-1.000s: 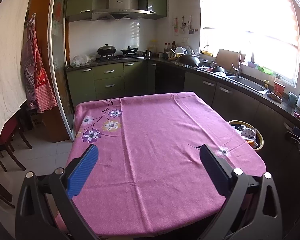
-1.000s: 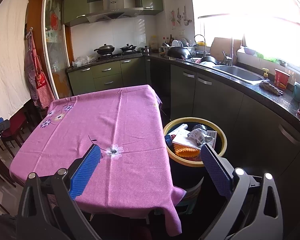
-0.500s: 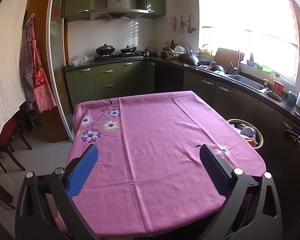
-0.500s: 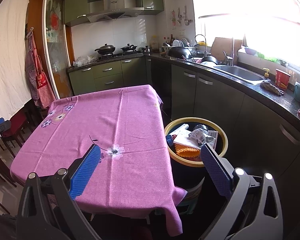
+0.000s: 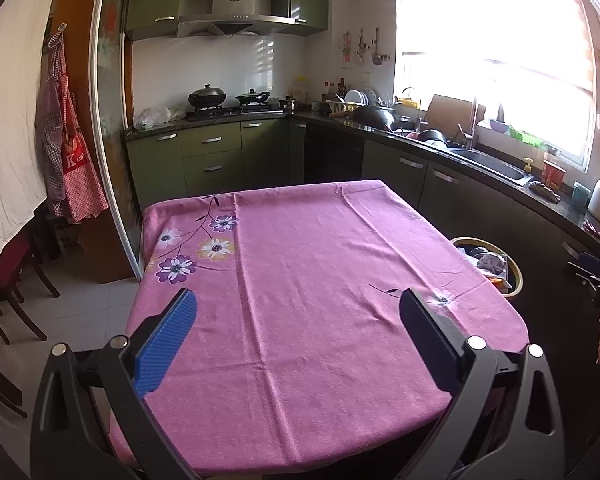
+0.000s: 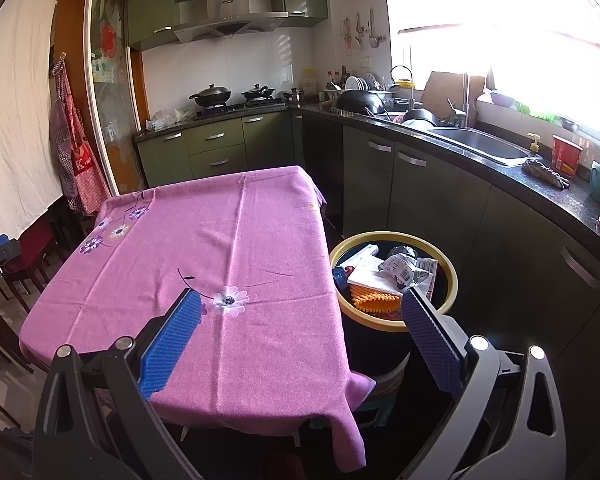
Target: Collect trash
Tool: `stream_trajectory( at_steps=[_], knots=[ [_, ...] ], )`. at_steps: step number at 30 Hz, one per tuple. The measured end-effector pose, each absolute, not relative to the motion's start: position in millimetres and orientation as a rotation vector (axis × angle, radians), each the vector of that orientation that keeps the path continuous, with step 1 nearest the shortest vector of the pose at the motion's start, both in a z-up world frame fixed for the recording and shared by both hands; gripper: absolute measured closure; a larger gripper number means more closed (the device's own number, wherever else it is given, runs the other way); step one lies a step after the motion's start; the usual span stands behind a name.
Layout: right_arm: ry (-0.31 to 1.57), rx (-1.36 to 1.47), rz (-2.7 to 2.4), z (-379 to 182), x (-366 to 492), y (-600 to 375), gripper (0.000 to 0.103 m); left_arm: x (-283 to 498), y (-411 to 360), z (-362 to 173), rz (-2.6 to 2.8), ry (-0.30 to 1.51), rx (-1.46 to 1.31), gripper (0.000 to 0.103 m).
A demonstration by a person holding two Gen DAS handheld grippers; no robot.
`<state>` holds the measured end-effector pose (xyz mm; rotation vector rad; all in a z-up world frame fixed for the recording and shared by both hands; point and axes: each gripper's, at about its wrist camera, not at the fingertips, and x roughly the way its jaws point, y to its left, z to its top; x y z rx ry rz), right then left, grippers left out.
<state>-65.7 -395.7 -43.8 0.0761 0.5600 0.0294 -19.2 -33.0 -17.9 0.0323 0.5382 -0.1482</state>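
Observation:
A yellow-rimmed dark trash bin (image 6: 452, 276) stands on the floor right of the table, filled with paper wrappers, a bottle and an orange piece (image 6: 374, 300). The same trash bin (image 5: 516, 276) peeks out past the table's right edge in the left wrist view. The table carries a pink flowered tablecloth (image 5: 300, 280) (image 6: 220, 248) with nothing lying on it. My left gripper (image 5: 298, 316) hangs open over the near part of the table. Over the table's near right corner and the bin, my right gripper (image 6: 300, 316) is open and holds nothing.
Green cabinets and a dark countertop (image 6: 520, 176) with a sink (image 6: 480, 144), pans and dishes run along the back and right. Dark wooden chairs (image 5: 8, 288) stand left of the table. An apron (image 5: 68, 160) hangs on the left wall. A narrow floor gap separates table and cabinets.
Both views shift only slightly; the left gripper has tilted up a little. Both grippers stay open and nothing on the table or in the bin has moved.

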Motion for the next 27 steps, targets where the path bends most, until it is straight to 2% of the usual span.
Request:
stream_trajectory(
  at_steps=[27],
  knots=[
    [0.567,0.076,0.031,-48.2,-62.1,-393.1,0.005,-13.2,-34.8,-21.7,-0.166,0.563,0.041,0.006]
  ],
)
